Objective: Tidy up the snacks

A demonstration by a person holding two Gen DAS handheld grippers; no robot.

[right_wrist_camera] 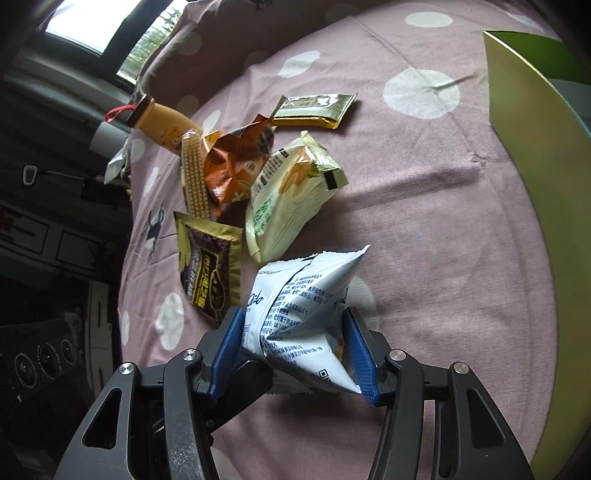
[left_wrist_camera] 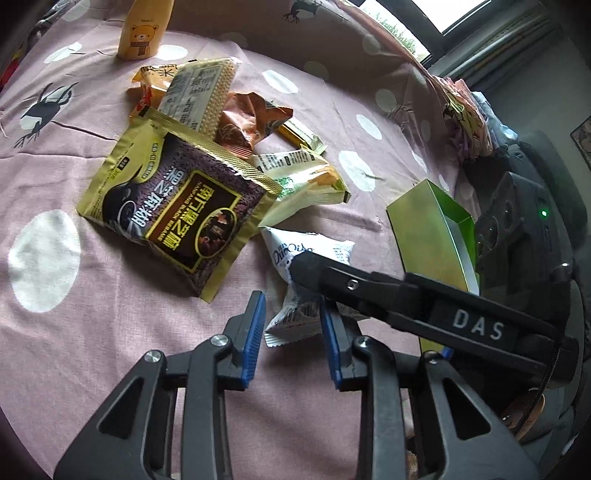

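The bedsheet is dusty pink with white dots and dark deer silhouettes. On it, the sesame packet is gold with a dark purple-brown panel. Beyond that packet stands an orange-yellow bottle printed with a bear. Beside the sesame packet lie an orange crumpled wrapper, a cream packet with green and orange print, and a white packet with dark blue lettering. The box, to the right of the sesame packet, is olive-gold outside, bright green inside. Gripper pads are blue on black.
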